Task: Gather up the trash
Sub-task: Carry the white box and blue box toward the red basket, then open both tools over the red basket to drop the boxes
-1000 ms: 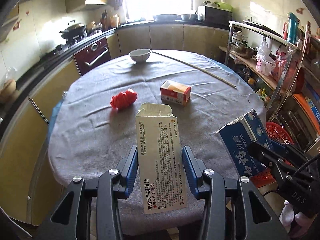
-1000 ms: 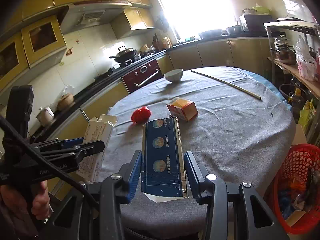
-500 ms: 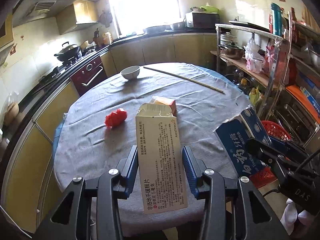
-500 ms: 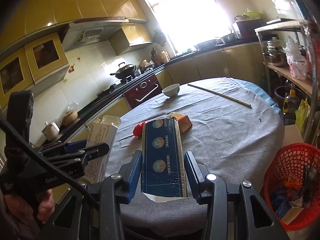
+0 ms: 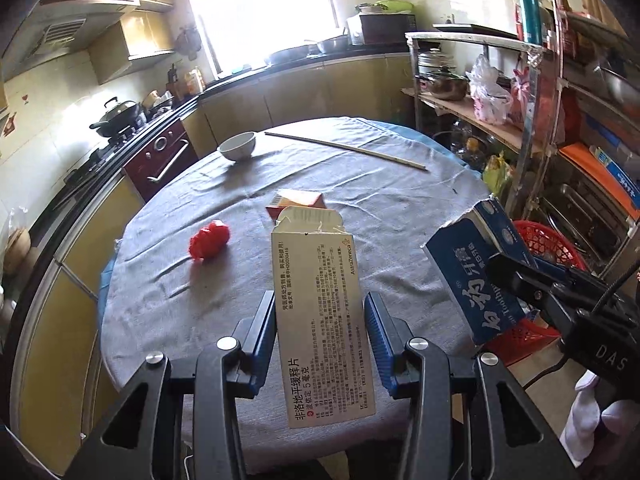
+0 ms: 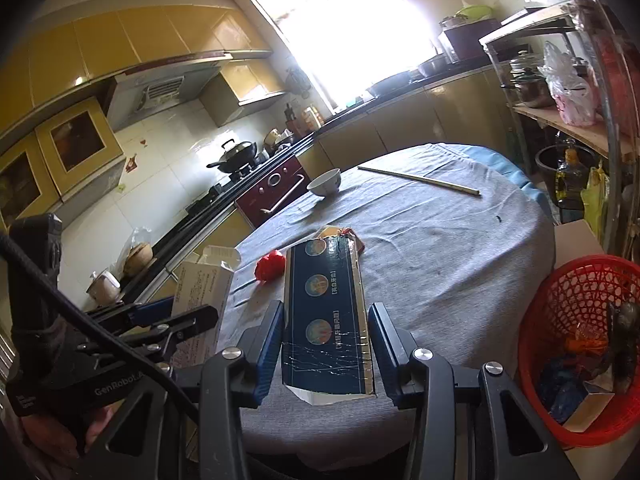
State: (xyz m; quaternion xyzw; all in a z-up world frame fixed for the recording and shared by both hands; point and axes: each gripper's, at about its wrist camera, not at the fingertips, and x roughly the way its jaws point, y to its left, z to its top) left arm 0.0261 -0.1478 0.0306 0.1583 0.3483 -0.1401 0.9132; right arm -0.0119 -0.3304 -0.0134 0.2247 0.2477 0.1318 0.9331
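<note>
My left gripper (image 5: 320,316) is shut on a white medicine box (image 5: 320,312) with an open torn top, held above the table's near edge. My right gripper (image 6: 326,324) is shut on a dark blue toothpaste box (image 6: 326,308), also above the near edge; it also shows in the left wrist view (image 5: 478,276). On the grey tablecloth (image 5: 400,216) lie a crumpled red wrapper (image 5: 209,239) and an orange box (image 5: 296,201). A red trash basket (image 6: 580,344) stands on the floor to the right of the table, holding several pieces of trash.
A white bowl (image 5: 237,146) and a long thin stick (image 5: 344,149) lie at the table's far side. A metal shelf rack (image 5: 532,92) with pots and bags stands to the right. Kitchen counters and a stove (image 5: 120,120) run behind and to the left.
Both grippers have risen and drawn back from the table with their boxes still held. The table looks smaller and farther, and the red basket shows more fully in the right wrist view.
</note>
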